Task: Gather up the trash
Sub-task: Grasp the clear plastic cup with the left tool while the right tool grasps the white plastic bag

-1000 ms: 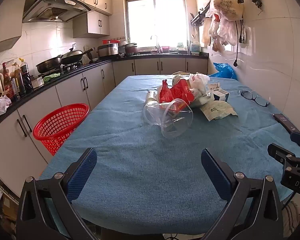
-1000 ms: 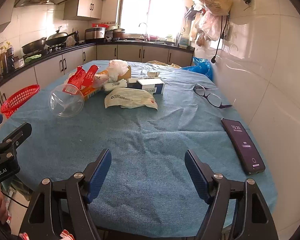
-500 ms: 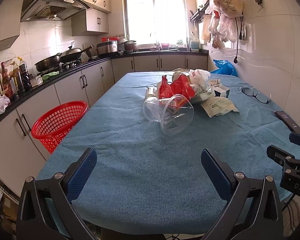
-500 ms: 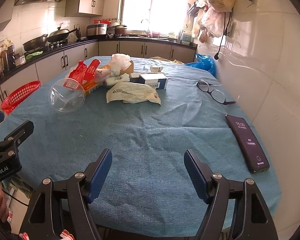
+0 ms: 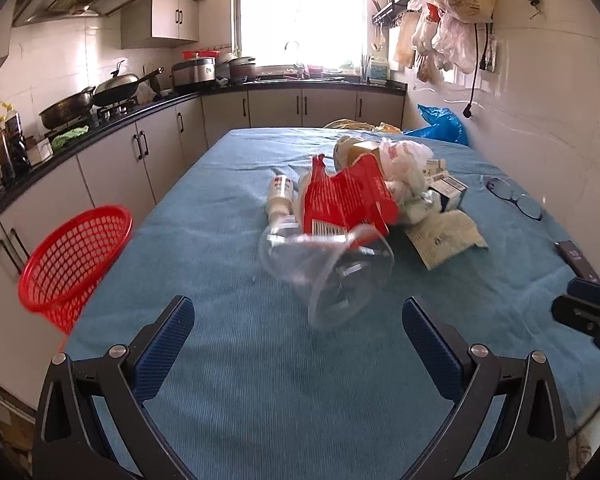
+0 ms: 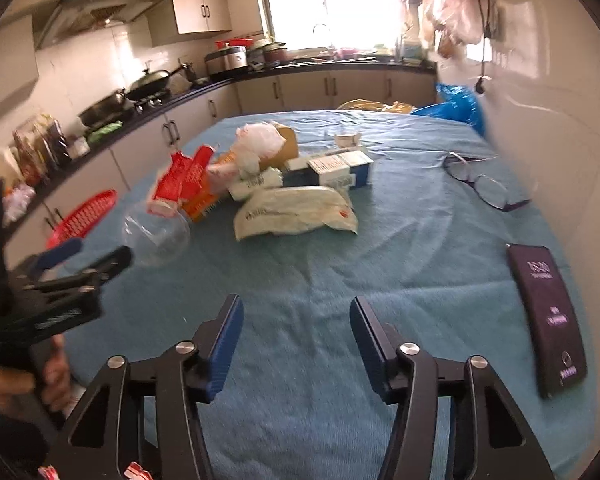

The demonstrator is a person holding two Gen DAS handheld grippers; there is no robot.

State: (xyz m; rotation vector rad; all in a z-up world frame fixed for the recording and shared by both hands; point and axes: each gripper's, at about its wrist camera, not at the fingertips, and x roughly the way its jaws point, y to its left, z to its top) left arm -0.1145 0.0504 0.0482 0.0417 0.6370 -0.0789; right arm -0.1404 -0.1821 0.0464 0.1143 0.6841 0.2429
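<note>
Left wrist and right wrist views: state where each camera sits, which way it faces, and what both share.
Left wrist: on the left gripper, facing down the table toward the window; open jaws frame a clear cup; the right gripper's tip shows at right.
Right wrist: on the right gripper, facing the same way; its jaws have just been closing on nothing; a hand holds the left gripper at left.
Shared: cup, red basket, phone.

left wrist: low over table [image 5: 228, 380], faces window | right wrist: same, further right | shared: trash pile [image 5: 364, 196]
</note>
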